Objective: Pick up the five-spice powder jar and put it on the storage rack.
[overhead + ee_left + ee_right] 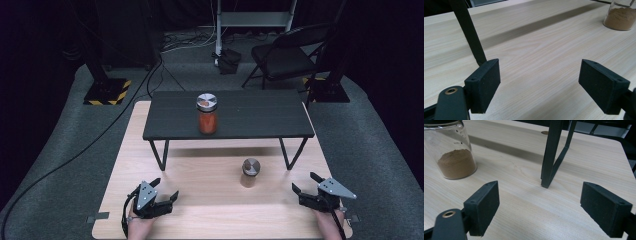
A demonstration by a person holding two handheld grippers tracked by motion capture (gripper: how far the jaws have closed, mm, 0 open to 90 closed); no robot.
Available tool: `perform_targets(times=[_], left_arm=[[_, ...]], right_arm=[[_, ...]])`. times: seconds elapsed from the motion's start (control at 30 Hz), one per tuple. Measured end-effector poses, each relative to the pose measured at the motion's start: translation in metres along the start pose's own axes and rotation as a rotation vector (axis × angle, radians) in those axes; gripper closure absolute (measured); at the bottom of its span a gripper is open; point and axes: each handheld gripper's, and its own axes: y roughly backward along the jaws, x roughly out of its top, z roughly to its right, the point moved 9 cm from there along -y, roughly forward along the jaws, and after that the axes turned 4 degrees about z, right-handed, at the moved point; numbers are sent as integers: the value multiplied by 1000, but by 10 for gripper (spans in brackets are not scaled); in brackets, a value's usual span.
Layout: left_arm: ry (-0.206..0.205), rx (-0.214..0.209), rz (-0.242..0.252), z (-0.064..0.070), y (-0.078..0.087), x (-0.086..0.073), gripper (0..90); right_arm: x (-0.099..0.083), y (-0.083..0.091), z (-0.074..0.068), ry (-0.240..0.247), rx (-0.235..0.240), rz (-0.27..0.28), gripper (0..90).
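The small jar (pixel 250 173) stands upright on the pale wooden bench (pixel 200 220), between the two grippers and nearer the right one, just in front of the low black shelf (pixel 260 120) that carries a taller jar (pixel 207 114) of red stuff. Seen from the right gripper (pixel 306 182) it sits at about 10 o'clock; from the left gripper (pixel 167 189) it is well apart at about 2 o'clock. Both grippers rest low near the front edge of the bench with their jaws spread wide and nothing between them. The small jar is clear glass (pixel 452 150) with a metal lid and holds brown powder (pixel 620 21) filling only its lower part, so it is probably light for its size, bottom-weighted, and stable when stood down. Glass is stiff and will not give under the jaws, but it is smooth and likely slippery, and it could crack if knocked against the shelf's thin black leg (pixel 550 157). The safest hold seems to be across the straight wall at mid-height, pads square on opposite sides, rather than on the lid, which may turn or lift off.
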Motion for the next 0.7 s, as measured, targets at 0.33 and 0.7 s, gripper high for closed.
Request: perform_targets(times=[0.33,0.7], left_arm=[[2,-3,0,0,0,0,177],[5,-2,0,-1,1,0,176]], right_arm=[[2,1,-4,7,12,14,148],[5,2,-12,26,74,54,150]])
